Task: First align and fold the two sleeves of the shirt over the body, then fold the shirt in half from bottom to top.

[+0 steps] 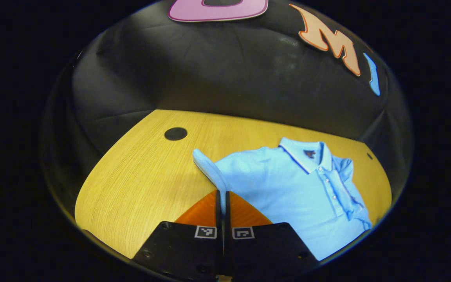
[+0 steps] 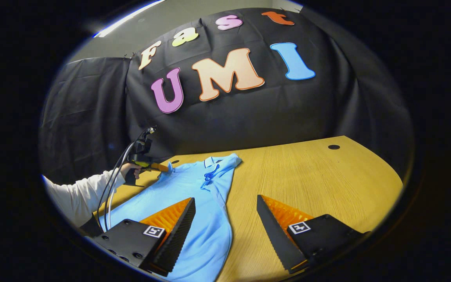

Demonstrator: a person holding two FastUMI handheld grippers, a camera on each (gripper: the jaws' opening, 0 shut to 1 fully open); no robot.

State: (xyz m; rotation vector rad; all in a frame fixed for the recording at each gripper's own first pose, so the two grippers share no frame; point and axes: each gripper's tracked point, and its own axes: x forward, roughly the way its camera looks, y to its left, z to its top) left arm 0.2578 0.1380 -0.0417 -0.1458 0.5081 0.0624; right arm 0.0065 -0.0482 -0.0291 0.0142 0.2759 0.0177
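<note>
One sleeve [image 1: 206, 164] of the blue shirt [image 1: 288, 188] is pinched between the closed fingers of the left gripper [image 1: 222, 196] and held raised off the wooden table [image 1: 139, 176], presumably for folding over the body. The right gripper [image 2: 225, 219] is held wide open and empty above the shirt's other edge. The far sleeve [image 2: 229, 160] already appears laid across the body.

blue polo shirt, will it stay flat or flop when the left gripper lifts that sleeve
Probably floppy: the blue polo shirt lies limp with soft creases, and the sleeve curls up where the left gripper pinches it. Likely light, so it should lift easily. It might drag across the smooth wooden table.
</note>
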